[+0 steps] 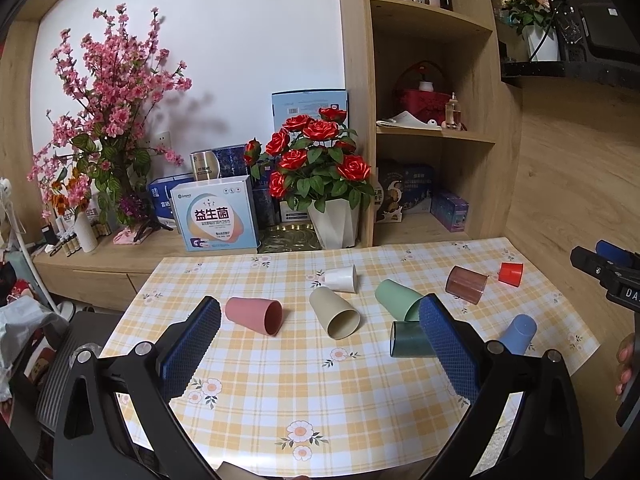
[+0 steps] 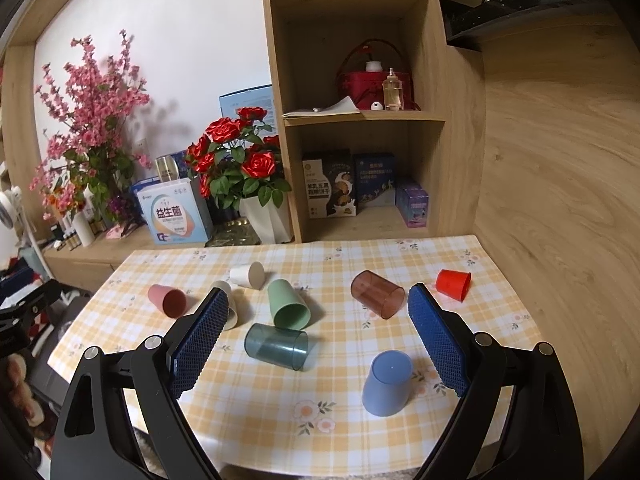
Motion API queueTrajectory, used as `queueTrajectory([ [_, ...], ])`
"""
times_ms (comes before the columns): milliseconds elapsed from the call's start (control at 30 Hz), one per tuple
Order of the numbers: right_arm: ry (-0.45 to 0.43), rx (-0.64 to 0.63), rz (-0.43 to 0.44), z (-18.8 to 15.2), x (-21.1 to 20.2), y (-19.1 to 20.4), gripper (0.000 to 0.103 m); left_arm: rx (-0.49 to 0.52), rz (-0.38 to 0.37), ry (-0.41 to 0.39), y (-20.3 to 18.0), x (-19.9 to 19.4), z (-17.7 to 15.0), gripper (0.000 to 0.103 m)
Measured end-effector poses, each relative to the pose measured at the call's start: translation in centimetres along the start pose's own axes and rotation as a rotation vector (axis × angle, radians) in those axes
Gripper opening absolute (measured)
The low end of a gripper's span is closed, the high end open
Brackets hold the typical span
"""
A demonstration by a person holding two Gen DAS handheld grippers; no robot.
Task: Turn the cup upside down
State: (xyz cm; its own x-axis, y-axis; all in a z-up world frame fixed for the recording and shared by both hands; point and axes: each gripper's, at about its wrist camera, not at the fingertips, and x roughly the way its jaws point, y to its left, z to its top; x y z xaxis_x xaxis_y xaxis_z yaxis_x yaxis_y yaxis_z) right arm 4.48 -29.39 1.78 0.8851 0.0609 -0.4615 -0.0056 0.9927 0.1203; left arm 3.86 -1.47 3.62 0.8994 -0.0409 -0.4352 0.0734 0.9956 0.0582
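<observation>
Yellow checked cloth covers the table [image 2: 500, 336], strewn with plastic cups. Both my right claw [image 2: 316, 340] and left claw [image 1: 320, 350] gape apart, empty. Nearest me lies a smoky teal translucent tumbler [image 2: 277, 346] on its side: light, stiff, slippery, best pinched across its middle.

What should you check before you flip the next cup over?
1. Right gripper open, nothing held: ok.
2. Left gripper open, nothing held: ok.
3. Blue cup already upside down: ok.
4. Red cup already upside down: ok.
5. Teal cup lies on its side, near the right gripper, not yet flipped: not ok.
6. Teal cup touching the green cup: cannot tell.
</observation>
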Motion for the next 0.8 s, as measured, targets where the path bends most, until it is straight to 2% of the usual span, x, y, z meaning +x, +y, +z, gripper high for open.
queueTrajectory([
  [800,0.016,-0.001,-0.004,-0.45,0.48,-0.11,0.088,-0.005,0.004,0.009,-0.34,0.29,0.15,0.097],
])
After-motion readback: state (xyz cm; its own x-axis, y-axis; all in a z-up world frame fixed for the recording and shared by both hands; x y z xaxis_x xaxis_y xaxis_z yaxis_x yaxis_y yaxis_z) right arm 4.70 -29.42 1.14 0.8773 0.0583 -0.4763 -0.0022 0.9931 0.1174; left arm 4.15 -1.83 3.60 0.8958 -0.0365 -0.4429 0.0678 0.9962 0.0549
